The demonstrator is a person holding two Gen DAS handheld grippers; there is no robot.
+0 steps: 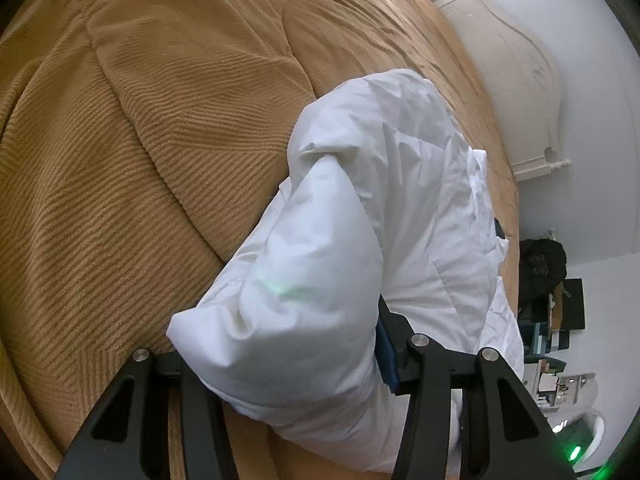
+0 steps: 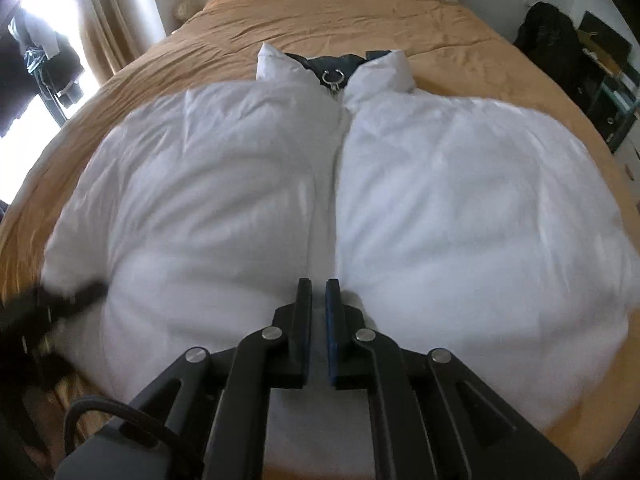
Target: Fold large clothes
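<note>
Your white puffer jacket (image 2: 336, 184) lies front-up across the tan bedspread (image 2: 360, 12), its zip line running straight away from you down the middle and its collar (image 2: 332, 64) standing open at the far end, showing a dark lining and a metal ring at the zipper top. The two padded front panels swell to either side of the zip, and the hem comes right up to your right gripper (image 2: 319, 292).

That right gripper hovers over the hem at the zip line with its jaws drawn nearly together and nothing between them; only a thin slit shows between the blue-padded fingers (image 2: 331, 336).

Your left gripper (image 1: 280, 344) holds a thick white padded fold (image 1: 288, 300) of the jacket, apparently a sleeve. The fabric fills the gap between its jaws, though only the pad on the right of the left wrist view can be seen against it. The rest of the jacket (image 1: 420, 184) trails away over the ribbed bedspread (image 1: 140, 160) toward the pale headboard (image 1: 516, 76).

In the right wrist view, the left gripper (image 2: 60, 296) appears as a dark blur at the jacket's left edge. Curtains (image 2: 108, 12) hang beside a bright window at the far left. Dark clutter (image 2: 552, 36) and shelving stand beyond the bed's right side, too small to tell what they hold.
</note>
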